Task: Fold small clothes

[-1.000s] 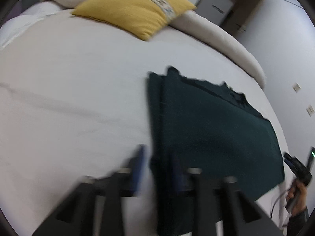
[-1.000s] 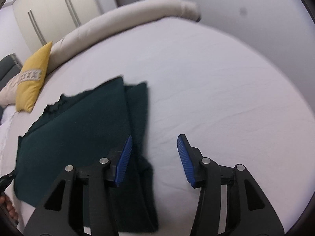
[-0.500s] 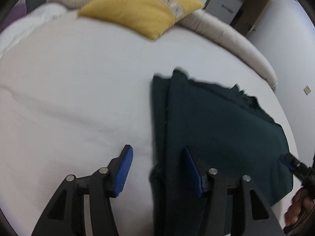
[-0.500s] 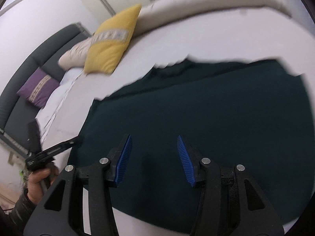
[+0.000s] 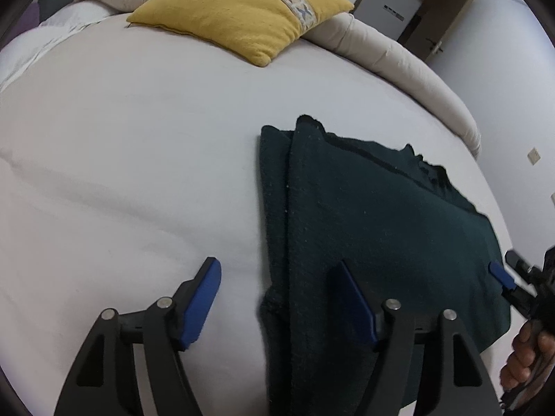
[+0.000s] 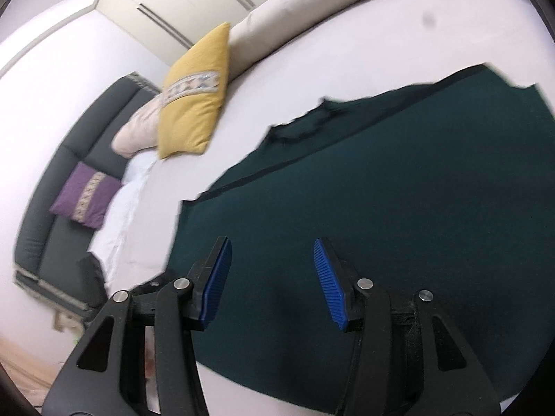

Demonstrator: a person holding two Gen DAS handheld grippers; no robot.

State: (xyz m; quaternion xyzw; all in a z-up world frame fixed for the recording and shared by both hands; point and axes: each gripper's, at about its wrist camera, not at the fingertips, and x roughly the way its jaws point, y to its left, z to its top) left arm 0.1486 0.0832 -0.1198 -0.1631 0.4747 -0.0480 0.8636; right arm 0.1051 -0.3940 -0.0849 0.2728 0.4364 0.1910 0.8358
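Note:
A dark green garment [image 5: 381, 228] lies flat on the white bed [image 5: 121, 180], with one side folded in along its left edge. My left gripper [image 5: 277, 284] is open and empty, hovering over that folded left edge near the hem. My right gripper [image 6: 270, 270] is open and empty above the garment [image 6: 381, 215] near its other side. The right gripper [image 5: 513, 284] also shows at the right edge of the left wrist view, with the hand that holds it.
A yellow cushion [image 5: 242, 10] and a long beige bolster [image 5: 399, 59] lie at the head of the bed. A dark sofa [image 6: 69, 180] with a purple cushion [image 6: 86, 201] stands beside the bed. A wardrobe [image 6: 194, 3] and walls lie beyond.
My right gripper has swung from the folded side across to the garment's other side. My left gripper has steadied over the folded edge. Both stay open and empty.

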